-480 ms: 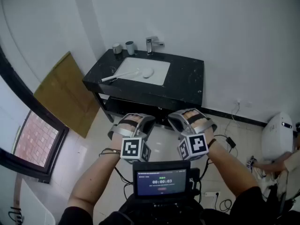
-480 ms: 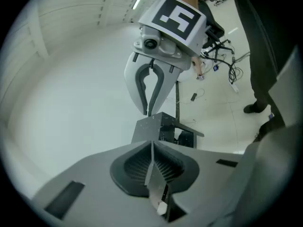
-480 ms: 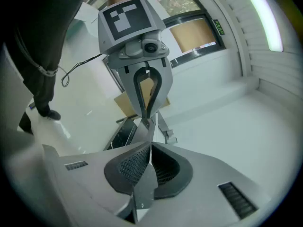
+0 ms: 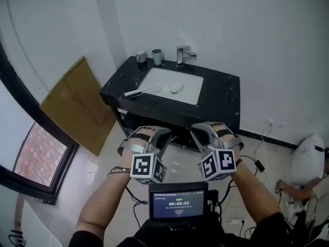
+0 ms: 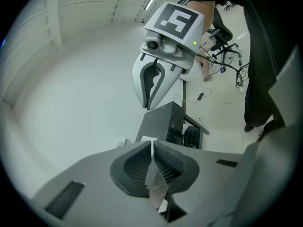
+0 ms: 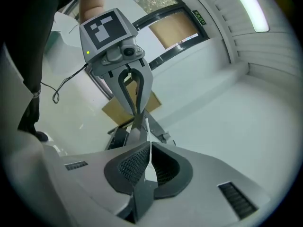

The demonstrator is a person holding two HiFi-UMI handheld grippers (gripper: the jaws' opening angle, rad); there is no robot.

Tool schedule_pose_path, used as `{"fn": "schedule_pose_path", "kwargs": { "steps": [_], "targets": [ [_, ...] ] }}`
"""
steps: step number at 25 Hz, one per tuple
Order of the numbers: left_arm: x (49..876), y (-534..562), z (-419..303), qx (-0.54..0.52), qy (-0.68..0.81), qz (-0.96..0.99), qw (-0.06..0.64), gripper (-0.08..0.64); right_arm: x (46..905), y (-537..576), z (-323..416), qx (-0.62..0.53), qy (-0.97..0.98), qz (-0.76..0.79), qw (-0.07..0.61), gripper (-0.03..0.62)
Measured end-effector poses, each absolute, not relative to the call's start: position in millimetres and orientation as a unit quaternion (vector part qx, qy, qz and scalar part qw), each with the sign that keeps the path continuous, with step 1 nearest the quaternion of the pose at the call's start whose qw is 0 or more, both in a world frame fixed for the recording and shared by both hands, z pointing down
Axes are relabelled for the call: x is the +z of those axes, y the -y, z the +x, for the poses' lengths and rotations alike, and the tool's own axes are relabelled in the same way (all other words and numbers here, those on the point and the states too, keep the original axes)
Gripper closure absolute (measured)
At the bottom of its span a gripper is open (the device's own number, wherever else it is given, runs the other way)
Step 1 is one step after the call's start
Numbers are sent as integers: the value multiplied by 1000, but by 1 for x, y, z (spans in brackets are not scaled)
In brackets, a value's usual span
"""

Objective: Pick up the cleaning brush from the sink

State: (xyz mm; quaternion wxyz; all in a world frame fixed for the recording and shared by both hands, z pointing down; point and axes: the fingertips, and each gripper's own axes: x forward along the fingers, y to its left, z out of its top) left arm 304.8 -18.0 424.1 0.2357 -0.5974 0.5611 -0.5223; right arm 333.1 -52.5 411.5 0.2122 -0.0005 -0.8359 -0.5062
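Observation:
The cleaning brush (image 4: pixel 149 89) lies across the left of the white sink basin (image 4: pixel 188 93), its white handle reaching onto the black counter (image 4: pixel 222 100). Its rounded head rests inside the basin. Both grippers hang in the air well short of the vanity, over the floor. My left gripper (image 4: pixel 152 136) is shut with nothing in it, and the left gripper view shows its jaws (image 5: pixel 152 145) closed, with the other gripper ahead of them. My right gripper (image 4: pixel 206 133) is beside it, also shut and empty (image 6: pixel 149 148).
A chrome faucet (image 4: pixel 182 54) and two cups (image 4: pixel 141 57) stand at the back of the counter. A cardboard sheet (image 4: pixel 77 105) leans on the wall left of the vanity. A small screen (image 4: pixel 178 202) sits below the grippers. Cables (image 4: pixel 259 164) lie on the floor at right.
The vanity now sits a little lower and further right in the head view and looks slightly larger. Both grippers keep their places side by side and stay shut.

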Motion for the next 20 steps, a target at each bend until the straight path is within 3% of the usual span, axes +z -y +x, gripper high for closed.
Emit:
{"fn": "schedule_pose_path", "kwargs": {
  "steps": [7,12,20],
  "targets": [
    [413,58,213,-513,-587,-596,190,535,416,111,243,-545,812,-8,209,592],
    [410,74,119,-508,-626,-570,161,535,410,147,170,-502,843,-12,193,592],
    [405,53,-9,-494,-603,-595,196,535,418,136,43,-446,869,37,213,592]
  ]
}}
